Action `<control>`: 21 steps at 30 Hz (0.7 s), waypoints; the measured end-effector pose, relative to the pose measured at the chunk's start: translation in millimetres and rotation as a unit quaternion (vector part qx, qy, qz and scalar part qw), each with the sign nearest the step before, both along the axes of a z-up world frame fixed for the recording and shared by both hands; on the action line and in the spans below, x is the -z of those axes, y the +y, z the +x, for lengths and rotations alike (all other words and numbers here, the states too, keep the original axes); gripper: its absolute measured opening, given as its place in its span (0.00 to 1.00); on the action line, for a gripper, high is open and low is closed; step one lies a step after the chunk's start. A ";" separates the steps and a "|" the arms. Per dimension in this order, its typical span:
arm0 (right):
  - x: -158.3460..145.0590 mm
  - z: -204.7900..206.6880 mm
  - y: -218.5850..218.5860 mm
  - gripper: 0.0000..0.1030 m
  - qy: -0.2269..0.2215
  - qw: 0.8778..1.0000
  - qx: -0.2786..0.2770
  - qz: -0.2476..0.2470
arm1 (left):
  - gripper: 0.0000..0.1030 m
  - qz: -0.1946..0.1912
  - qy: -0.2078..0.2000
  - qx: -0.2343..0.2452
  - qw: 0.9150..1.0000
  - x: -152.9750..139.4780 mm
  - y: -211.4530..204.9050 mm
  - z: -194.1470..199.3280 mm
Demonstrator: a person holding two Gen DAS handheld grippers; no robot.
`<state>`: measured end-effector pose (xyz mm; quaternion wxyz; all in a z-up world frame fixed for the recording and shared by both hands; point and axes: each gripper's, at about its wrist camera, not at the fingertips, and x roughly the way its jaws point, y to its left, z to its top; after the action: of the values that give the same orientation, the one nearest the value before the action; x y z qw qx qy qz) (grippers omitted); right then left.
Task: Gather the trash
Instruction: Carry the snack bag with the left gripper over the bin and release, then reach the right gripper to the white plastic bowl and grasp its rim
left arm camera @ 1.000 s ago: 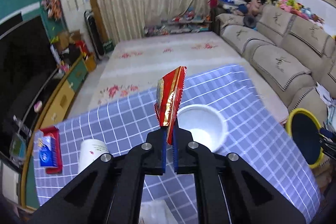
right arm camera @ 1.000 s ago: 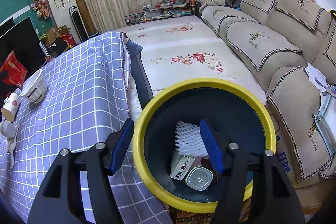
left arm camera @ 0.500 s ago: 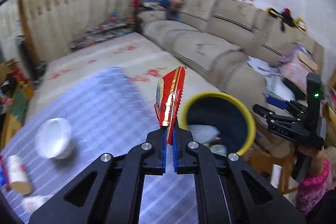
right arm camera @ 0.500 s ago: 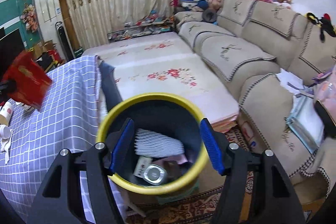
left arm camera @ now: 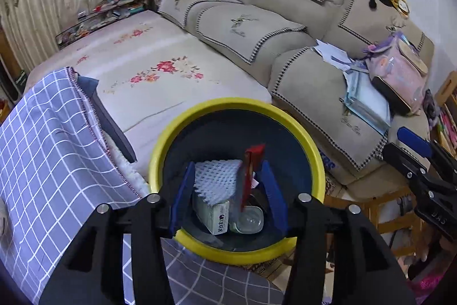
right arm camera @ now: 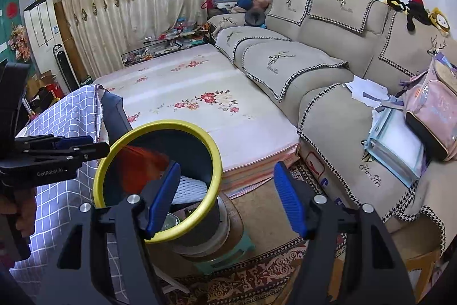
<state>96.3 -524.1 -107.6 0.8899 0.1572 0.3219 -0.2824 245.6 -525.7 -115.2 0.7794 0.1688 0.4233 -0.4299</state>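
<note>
One second earlier the left gripper [left arm camera: 227,192] had pinched the red wrapper [left arm camera: 250,173]; now its fingers stood wide, the wrapper dropping between them into the yellow-rimmed bin [left arm camera: 318,162]. The right gripper [right arm camera: 225,197], also wide, held nothing. That piece looked collected.

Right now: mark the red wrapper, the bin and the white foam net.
red wrapper [left arm camera: 249,173], left wrist view, middle of its upright side
bin [left arm camera: 237,102], left wrist view, far yellow rim
white foam net [left arm camera: 215,180], left wrist view, centre of the mesh
</note>
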 end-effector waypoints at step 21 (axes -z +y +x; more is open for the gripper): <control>-24.4 134.6 138.3 0.65 -0.007 0.975 -0.224 -0.003 | 0.87 -0.064 -0.115 -0.305 0.943 -75.7 346.9 -49.7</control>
<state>230.9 -385.8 -83.3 0.9332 0.0807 0.3419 -0.0761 195.9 -178.8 -39.4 0.9258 0.0296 0.3334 -0.1754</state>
